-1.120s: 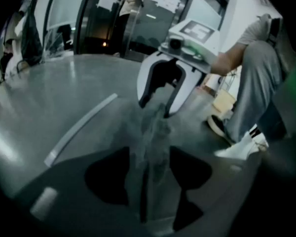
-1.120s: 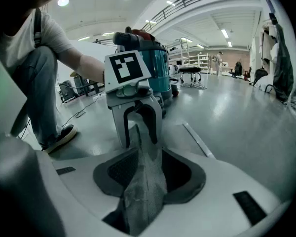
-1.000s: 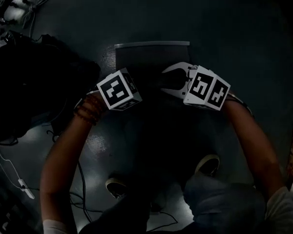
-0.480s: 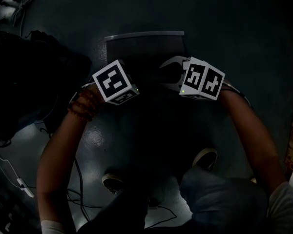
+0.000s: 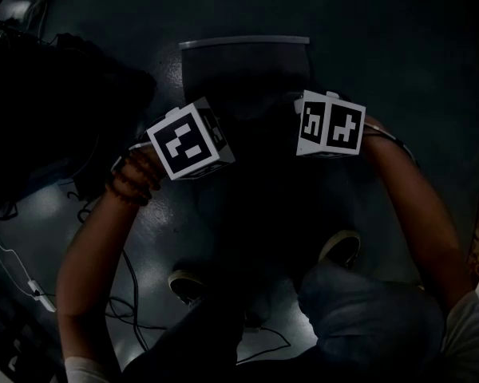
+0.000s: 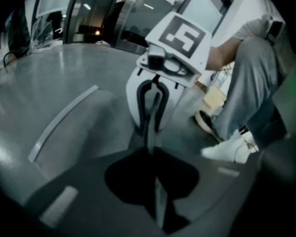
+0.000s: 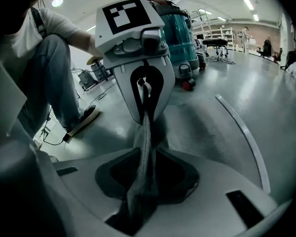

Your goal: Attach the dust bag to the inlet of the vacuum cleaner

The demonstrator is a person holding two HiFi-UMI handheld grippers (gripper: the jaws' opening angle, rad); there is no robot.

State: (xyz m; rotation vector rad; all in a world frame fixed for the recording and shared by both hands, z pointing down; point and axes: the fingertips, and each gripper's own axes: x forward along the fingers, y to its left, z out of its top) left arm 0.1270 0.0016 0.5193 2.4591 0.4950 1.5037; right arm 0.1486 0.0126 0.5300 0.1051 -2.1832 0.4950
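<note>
Head view first: where is the dust bag (image 5: 243, 74)?

— Flat on the dark floor (image 5: 399, 46) at 12 o'clock, grey, with a pale stiff strip (image 5: 243, 43) along its far edge. A seated person reaches both arms toward it. The left marker cube (image 5: 190, 140) sits at 10 o'clock and the right marker cube (image 5: 330, 124) at 2 o'clock, both over the bag's near edge.

— And the claws?

— In the left gripper view, the left gripper (image 6: 151, 154) is closing. Its jaws are all but together, pinching a thin edge of the bag's grey cloth that runs toward 12 o'clock into the right gripper opposite. In the right gripper view, the right gripper (image 7: 147, 154) is closing too. Its jaws stand a little wider, clamped on a thicker, bunched fold of the same cloth, which stretches up to the left gripper facing it.

— So both have hold of the bag. The vacuum cleaner?

— The vacuum cleaner (image 7: 180, 38), a teal drum, stands on the floor behind the left gripper, between 12 and 1 o'clock in the right gripper view and apart from the bag. Its inlet cannot be made out.
</note>
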